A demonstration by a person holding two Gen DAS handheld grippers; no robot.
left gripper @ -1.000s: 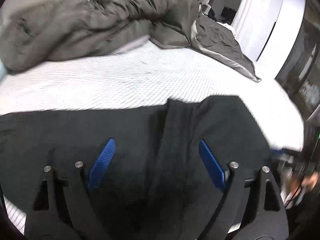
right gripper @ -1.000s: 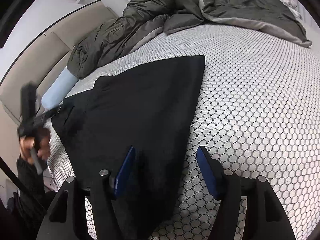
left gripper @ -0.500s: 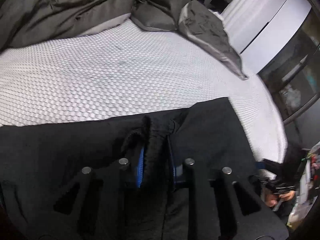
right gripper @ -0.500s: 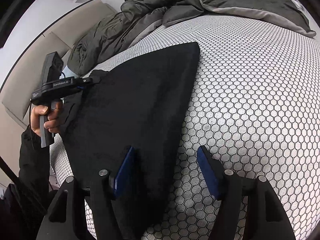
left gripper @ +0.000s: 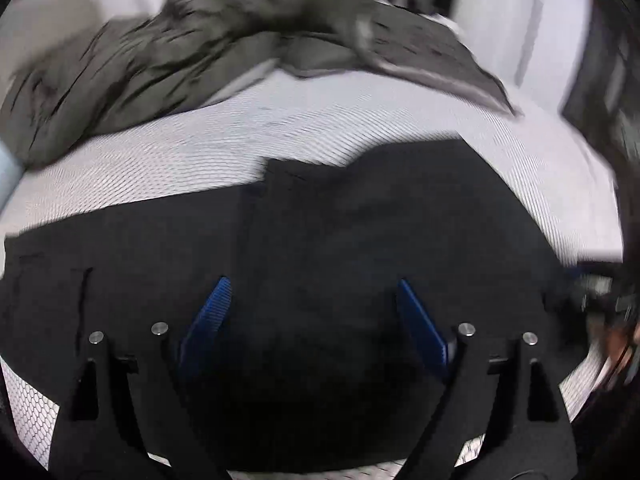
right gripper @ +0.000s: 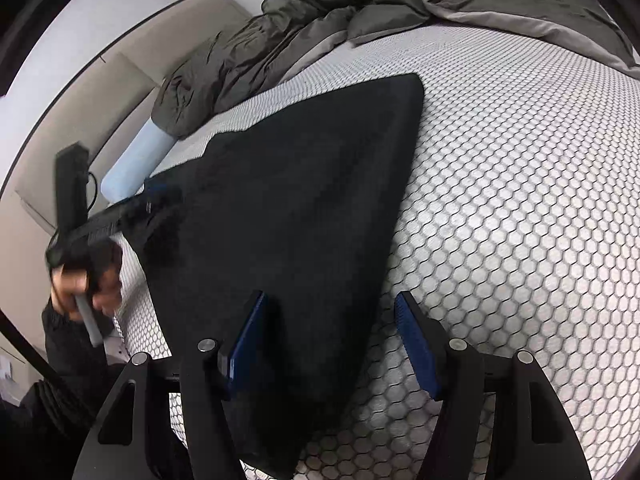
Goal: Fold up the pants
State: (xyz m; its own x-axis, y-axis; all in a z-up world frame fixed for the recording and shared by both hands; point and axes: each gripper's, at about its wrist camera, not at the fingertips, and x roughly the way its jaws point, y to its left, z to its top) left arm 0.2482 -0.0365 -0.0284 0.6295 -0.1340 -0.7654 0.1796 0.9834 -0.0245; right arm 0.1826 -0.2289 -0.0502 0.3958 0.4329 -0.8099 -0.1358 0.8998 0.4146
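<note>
Black pants (left gripper: pixel 360 220) lie flat on the white honeycomb mattress (left gripper: pixel 200 152), with a folded layer across their far edge. My left gripper (left gripper: pixel 312 312) hovers over the cloth. Its jaws are opening wide, and the blue pads press on nothing. In the right wrist view the pants (right gripper: pixel 288 184) narrow toward my right gripper (right gripper: pixel 330 304), which is open. One of its fingers is over the cloth edge and the other over bare mattress (right gripper: pixel 500 200). The left gripper (right gripper: pixel 156 196) shows there at the pants' far left end, held by a hand (right gripper: pixel 92 276).
A rumpled dark grey duvet (right gripper: pixel 320 20) is piled along the far side of the bed. A pale blue bolster (right gripper: pixel 136 160) lies by the beige headboard (right gripper: pixel 80 92). White wardrobe doors (left gripper: pixel 520 20) stand beyond the bed.
Half a second ago the left gripper pinched a ridge of the pants. Now its jaws are wide apart, the cloth lies released, and the view has swung. The right gripper has kept still.
</note>
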